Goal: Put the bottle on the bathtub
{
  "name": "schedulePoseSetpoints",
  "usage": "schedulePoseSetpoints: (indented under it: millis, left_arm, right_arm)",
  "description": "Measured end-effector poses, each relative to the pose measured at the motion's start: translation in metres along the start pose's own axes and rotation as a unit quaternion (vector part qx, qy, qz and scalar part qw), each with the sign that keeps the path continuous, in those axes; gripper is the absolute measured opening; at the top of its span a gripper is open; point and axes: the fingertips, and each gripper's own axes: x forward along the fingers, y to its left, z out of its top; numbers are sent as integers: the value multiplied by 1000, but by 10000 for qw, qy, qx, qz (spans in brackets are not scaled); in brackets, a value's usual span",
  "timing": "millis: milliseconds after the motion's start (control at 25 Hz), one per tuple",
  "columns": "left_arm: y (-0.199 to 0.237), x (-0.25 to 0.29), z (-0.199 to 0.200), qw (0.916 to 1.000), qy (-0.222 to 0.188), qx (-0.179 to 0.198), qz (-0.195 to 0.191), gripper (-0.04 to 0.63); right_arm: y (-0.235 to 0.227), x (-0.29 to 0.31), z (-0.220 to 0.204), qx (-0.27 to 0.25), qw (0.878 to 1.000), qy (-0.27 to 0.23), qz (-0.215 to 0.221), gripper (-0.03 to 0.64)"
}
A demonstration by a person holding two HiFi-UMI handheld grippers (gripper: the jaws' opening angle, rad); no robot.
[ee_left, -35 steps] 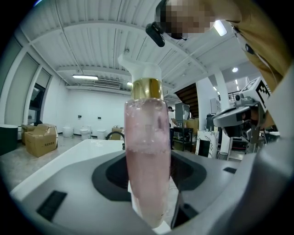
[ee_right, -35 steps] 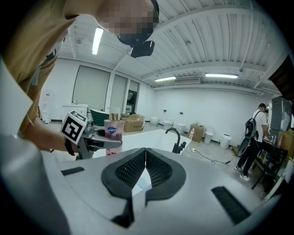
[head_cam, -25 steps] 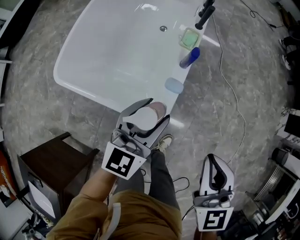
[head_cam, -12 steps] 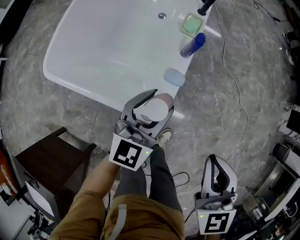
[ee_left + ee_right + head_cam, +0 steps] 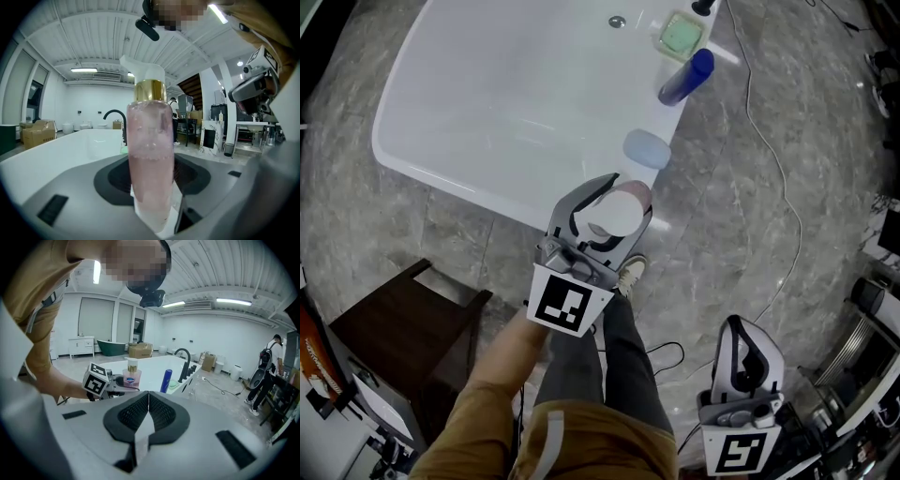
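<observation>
Forward toward the tub is where the left gripper (image 5: 617,202) has gone since a second ago, so that it now hangs over the near corner of the bathtub (image 5: 441,173) rather than short of it; the right gripper (image 5: 148,411) has stayed low at the person's side, well apart from the tub, its jaws pressed together on nothing; the left jaws are closed on the lower body of the bottle (image 5: 150,154), a clear pump bottle of pink liquid with a gold collar and white pump head; the bottle stands upright in the grip, its long axis vertical and across the jaws, and from the head view only its pale top shows, right at the rim's corner; farther along that same rim stand a pale blue bar (image 5: 647,148), a dark blue bottle (image 5: 684,77) and a green dish (image 5: 680,33), with the black tap (image 5: 705,6) at the far end; the bare stretch of rim between the blue bar and the near corner looks like the natural spot, lying just ahead of and below the held bottle; whether its base already touches the rim cannot be told; the left hand alone is placed to set it down, probably with a short straight lowering before the jaws part.
</observation>
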Motion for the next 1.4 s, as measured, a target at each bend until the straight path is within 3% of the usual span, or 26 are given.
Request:
schedulePoseSetpoints:
  millis: [800, 1400]
  left_arm:
    - [-6, 12, -24, 9997, -92, 183, -116, 235]
    - [-15, 12, -32, 9982, -61, 555, -196, 238]
  right_arm:
    - [-3, 1, -21, 3, 9999, 144, -81, 6]
    - [-6, 0, -24, -6, 10000, 82, -52, 6]
